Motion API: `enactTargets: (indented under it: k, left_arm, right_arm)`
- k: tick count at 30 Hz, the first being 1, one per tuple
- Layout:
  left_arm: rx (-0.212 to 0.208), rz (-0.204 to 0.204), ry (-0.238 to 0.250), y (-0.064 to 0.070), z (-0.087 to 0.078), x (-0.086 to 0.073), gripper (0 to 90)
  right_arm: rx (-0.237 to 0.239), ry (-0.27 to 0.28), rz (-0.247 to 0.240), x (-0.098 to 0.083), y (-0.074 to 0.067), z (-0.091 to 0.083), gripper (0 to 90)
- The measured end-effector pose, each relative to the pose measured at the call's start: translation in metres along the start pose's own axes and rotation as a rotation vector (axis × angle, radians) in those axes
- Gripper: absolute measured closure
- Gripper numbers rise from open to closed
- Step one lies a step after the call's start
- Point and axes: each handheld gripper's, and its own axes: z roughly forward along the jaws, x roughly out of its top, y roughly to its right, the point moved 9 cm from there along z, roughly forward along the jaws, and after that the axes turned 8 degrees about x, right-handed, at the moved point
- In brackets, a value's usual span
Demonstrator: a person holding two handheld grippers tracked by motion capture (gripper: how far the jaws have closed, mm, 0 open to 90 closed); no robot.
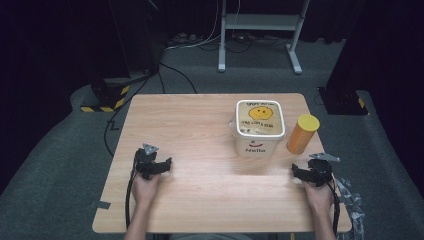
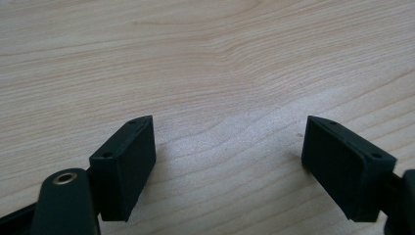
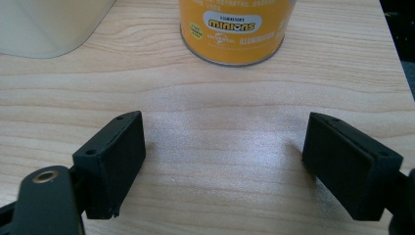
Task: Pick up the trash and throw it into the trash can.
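A white tub with a yellow smiley lid [image 1: 259,127] stands on the right half of the wooden table [image 1: 200,125]. Beside it on the right is an upright yellow can [image 1: 302,133], its printed base showing close ahead in the right gripper view [image 3: 237,30]. My right gripper [image 1: 306,171] rests near the table's right front, open, jaws wide apart over bare wood [image 3: 225,152], a short way in front of the can. My left gripper [image 1: 155,164] sits at the left front, open too, with nothing but wood grain between its jaws [image 2: 227,152].
The tub's pale wall [image 3: 49,24] is at the upper left of the right gripper view. The table's right edge [image 3: 396,54] lies close to the right gripper. Dark floor, cables and a white stand [image 1: 260,30] lie beyond the table.
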Motion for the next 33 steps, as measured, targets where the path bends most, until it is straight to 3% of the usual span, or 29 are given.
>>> enactTargets:
  k: [19, 22, 25, 27, 33]
  left_arm:
    - [-0.001, -0.003, -0.003, 0.0001, -0.0001, -0.0002, 20.7]
    - [-0.001, -0.002, -0.003, 0.0000, -0.0001, -0.0002, 20.7]
    - [-0.001, -0.003, -0.003, 0.0001, -0.0001, -0.0002, 20.7]
    - [-0.001, -0.003, -0.004, 0.0001, -0.0001, -0.0002, 20.7]
    - [-0.001, -0.001, -0.004, 0.0000, -0.0001, -0.0002, 20.7]
  right_arm:
    - [-0.005, -0.004, 0.009, -0.0005, -0.0008, 0.0000, 14.0]
    - [0.012, -0.029, 0.001, -0.0025, 0.0000, -0.0025, 14.2]
    - [0.004, -0.015, 0.019, -0.0020, -0.0010, -0.0019, 13.7]
    - [0.013, -0.027, 0.005, -0.0036, -0.0025, -0.0036, 13.6]
    - [0.039, -0.017, 0.021, -0.0064, -0.0082, -0.0089, 13.4]
